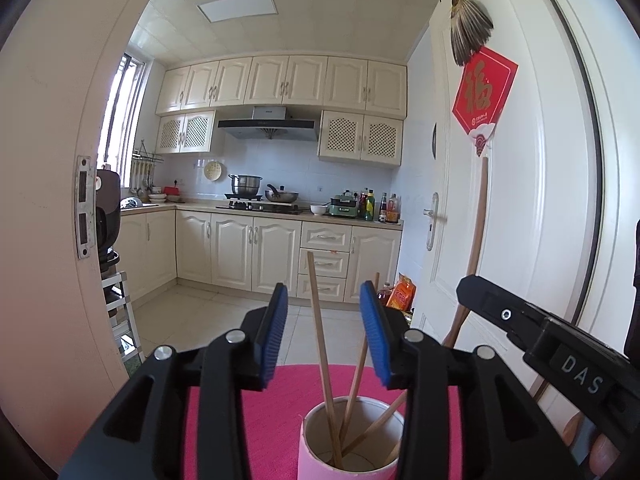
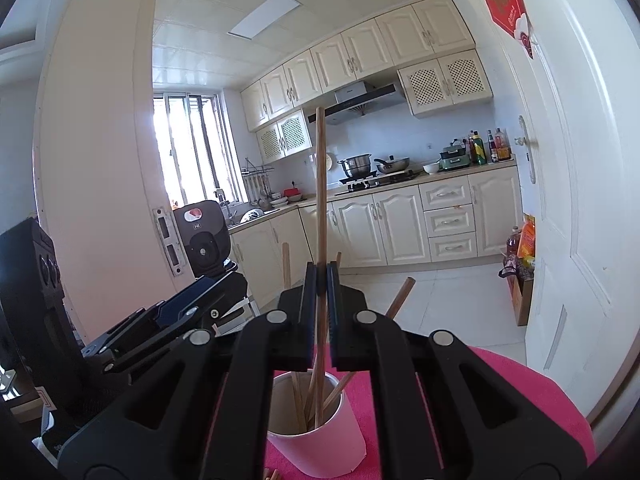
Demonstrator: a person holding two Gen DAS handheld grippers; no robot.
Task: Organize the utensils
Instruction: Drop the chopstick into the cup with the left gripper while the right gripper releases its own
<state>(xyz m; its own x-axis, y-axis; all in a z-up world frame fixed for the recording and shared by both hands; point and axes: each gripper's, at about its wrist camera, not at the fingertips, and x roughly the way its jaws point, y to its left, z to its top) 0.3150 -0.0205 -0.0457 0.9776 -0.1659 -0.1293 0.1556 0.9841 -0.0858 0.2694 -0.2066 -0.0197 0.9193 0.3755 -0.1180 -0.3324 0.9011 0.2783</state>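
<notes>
My right gripper (image 2: 320, 276): pads pressed together on one wooden chopstick (image 2: 320, 184), held close to upright; its top rises well above my fingers and its lower end dips into the cup below.
My left gripper (image 1: 323, 320): blue pads (image 1: 276, 332) spread wide apart, gripping nothing; it hangs above and just behind the cup, with two chopstick tops showing in the gap between the fingers.
Pink cup (image 1: 348, 440): a pink-walled, white-lined cylinder standing upright, directly below and ahead of both grippers.
Chopsticks in the cup (image 1: 324, 344): several lean against the rim at different angles; I count about four from the left view, though the right-hand ones are partly hidden behind my finger.
Pink mat (image 1: 248, 408): covers the surface under the cup, beneath both grippers.
Loose chopstick ends (image 2: 272, 474): a few wooden tips lie on the mat at the bottom edge, under my right gripper.
Door (image 1: 520, 200): white, to the right of my right gripper.
</notes>
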